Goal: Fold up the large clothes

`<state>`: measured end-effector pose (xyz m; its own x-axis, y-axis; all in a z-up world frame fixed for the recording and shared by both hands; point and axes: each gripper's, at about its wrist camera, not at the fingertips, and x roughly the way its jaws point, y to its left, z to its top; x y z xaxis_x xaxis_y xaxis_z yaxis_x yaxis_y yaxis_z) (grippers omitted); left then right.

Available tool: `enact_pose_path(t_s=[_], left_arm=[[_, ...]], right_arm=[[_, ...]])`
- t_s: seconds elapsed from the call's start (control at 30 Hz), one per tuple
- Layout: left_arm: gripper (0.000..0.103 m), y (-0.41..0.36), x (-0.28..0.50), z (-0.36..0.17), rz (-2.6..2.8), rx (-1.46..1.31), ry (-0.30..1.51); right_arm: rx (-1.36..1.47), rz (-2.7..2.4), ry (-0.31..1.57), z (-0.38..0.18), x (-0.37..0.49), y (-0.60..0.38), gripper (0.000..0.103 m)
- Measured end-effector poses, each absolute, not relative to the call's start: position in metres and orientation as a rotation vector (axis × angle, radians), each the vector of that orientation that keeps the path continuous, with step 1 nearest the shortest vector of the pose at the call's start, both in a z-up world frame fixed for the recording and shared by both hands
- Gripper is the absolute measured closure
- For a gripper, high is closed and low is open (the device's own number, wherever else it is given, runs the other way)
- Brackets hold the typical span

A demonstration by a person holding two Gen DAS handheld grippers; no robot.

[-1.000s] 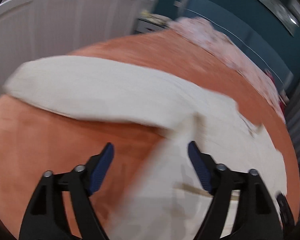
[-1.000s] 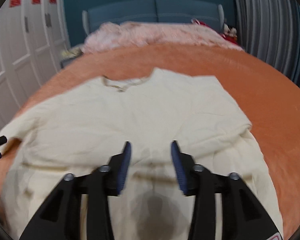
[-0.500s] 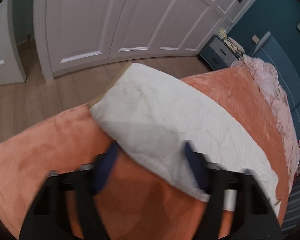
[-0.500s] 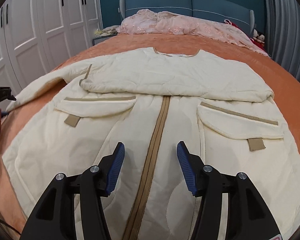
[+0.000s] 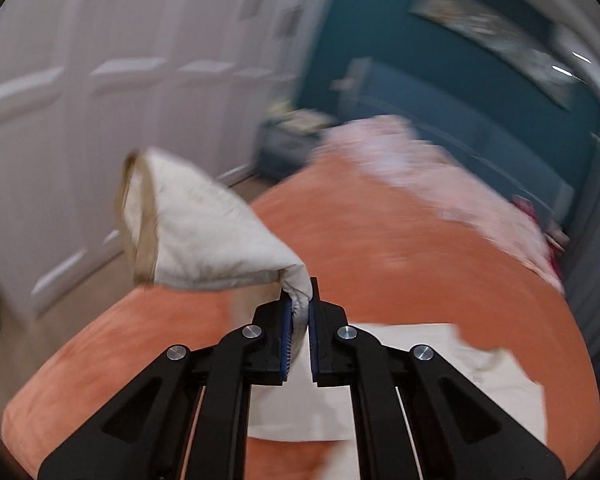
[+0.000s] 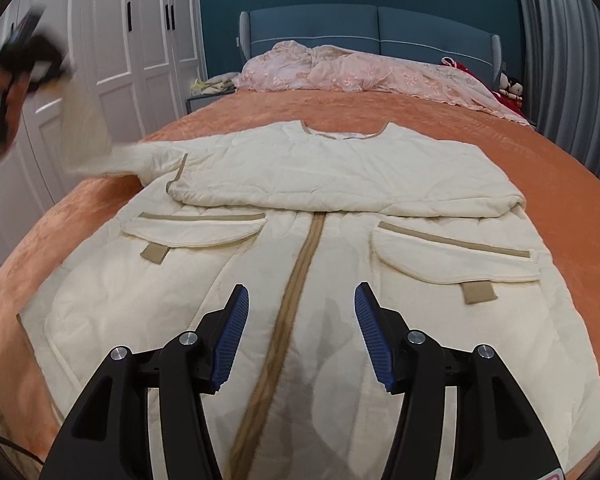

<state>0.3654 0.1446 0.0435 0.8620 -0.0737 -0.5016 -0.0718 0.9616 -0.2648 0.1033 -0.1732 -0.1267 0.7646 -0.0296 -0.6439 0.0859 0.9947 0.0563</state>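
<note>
Jacket (image 6: 300,264) hem cropped, sleeve (image 5: 204,232) blurred, left tool (image 5: 299,312) clamped

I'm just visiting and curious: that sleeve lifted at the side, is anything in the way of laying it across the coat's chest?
Nothing visible is. The left hand-held gripper pinches the sleeve in the air. The coat lies flat on the orange bedspread, its other sleeve already folded across the chest.

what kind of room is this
A bedroom, most likely: a bed with an orange cover and a blue padded headboard, white wardrobe doors along one wall, and a cream jacket spread on the bed for folding.
</note>
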Motion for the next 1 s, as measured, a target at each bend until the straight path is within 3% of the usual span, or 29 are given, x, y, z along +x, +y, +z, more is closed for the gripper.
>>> enact_pose_path(t_s=[0.2, 0.4, 0.47, 0.53, 0.73, 1.0], left_arm=[[0.097, -0.021, 0.353, 0.079, -0.311, -0.147, 0.504], [0.092, -0.149, 0.346, 0.022, -0.486, -0.046, 0.642], [0.08, -0.173, 0.348, -0.009, -0.506, -0.028, 0.722], [0.038, -0.187, 0.338, -0.038, -0.54, -0.025, 0.785], [0.026, -0.147, 0.325, -0.066, -0.539, -0.122, 0.829], [0.025, 0.008, 0.37, -0.107, -0.251, -0.453, 0.964]], right_arm=[[0.135, -0.1, 0.672, -0.122, 0.094, -0.203, 0.047], [0.178, -0.149, 0.661, -0.122, 0.086, -0.237, 0.043], [0.189, -0.16, 0.663, -0.123, 0.084, -0.245, 0.042], [0.207, -0.168, 0.667, -0.124, 0.084, -0.255, 0.042], [0.236, -0.197, 0.644, -0.112, 0.096, -0.284, 0.038], [0.307, -0.257, 0.605, -0.095, 0.167, -0.344, 0.035]])
